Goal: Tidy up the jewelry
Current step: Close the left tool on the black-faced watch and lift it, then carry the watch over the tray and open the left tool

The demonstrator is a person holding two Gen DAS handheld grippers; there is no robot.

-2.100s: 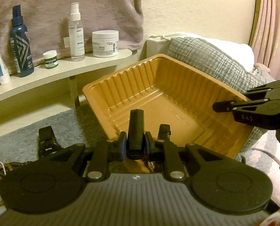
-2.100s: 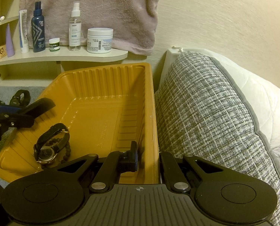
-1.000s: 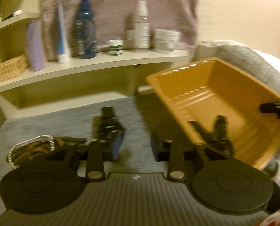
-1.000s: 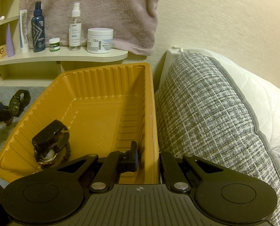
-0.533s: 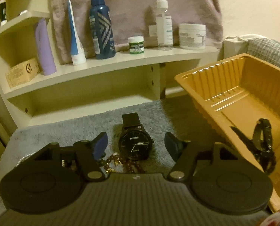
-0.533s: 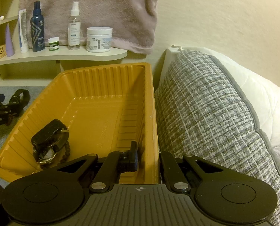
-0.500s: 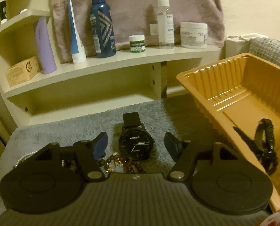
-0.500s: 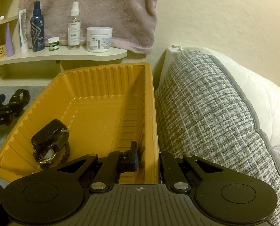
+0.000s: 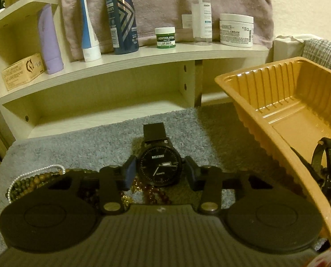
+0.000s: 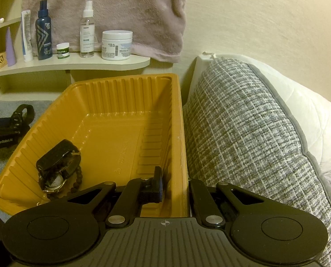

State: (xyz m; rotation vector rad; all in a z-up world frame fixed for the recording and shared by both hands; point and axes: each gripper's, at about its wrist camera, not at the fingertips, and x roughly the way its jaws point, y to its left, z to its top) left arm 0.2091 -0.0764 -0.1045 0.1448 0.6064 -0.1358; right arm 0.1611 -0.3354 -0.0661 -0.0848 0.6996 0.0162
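Jar [image 9: 165, 37] – "MENTHOLATUM LIP SALVE"; watch [image 9: 159, 165] – "QUARTZ".

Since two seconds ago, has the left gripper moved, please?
Yes: the left gripper swung left, away from the orange tray, and now straddles the black watch on the mat.

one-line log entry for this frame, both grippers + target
left gripper: open, jaws flanking black watch on grey mat | right gripper: shut on orange tray wall | tray holds another watch

Grey carpeted surface [image 9: 81, 142], bearing black watch [image 9: 159, 163], bead strands [image 9: 38, 179] and amber tray [image 9: 261, 120] side by side, cream shelf [image 9: 129, 61] behind, lined with bottles, tubes, jars, small box.
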